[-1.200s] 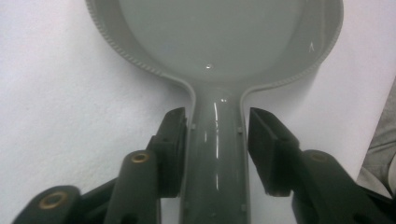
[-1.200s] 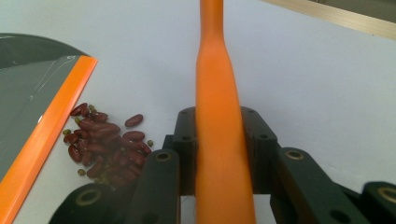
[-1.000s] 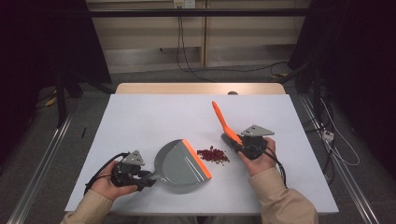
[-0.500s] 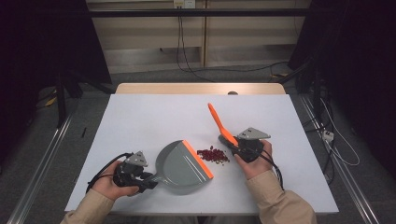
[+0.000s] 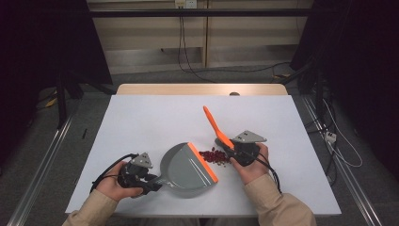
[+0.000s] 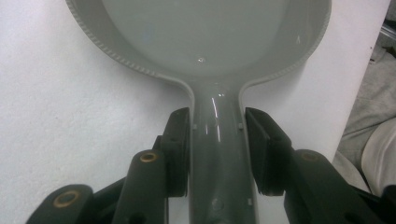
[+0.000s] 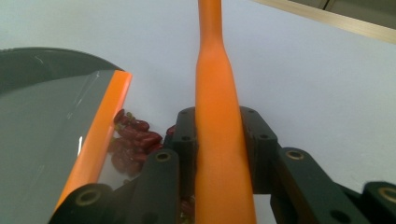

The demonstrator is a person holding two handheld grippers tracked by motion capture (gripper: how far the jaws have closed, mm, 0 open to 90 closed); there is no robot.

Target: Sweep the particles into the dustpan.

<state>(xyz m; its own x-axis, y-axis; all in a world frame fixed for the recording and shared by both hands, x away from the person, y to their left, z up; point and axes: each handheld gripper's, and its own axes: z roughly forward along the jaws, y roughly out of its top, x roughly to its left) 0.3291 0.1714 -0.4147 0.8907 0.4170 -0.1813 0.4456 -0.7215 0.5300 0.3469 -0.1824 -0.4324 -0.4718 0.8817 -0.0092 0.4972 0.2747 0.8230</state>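
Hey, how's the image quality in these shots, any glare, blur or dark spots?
High view: table evenly lit, surroundings dark. Left gripper view: small glare spots on the dustpan, near tongs soft. Right gripper view: brush handle and beans slightly blurred.

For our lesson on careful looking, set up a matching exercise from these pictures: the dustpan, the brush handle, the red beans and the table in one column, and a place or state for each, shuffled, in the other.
Things:
1. grey dustpan
2. orange brush handle
3. red beans
4. white table

Places or states:
A. loose heap just off the dustpan's orange lip
B. clamped in the right gripper, slanting up and away
C. bears everything else
D. held by its stem in the left gripper, lying flat

Pairs: 1-D, 2-B, 3-A, 4-C
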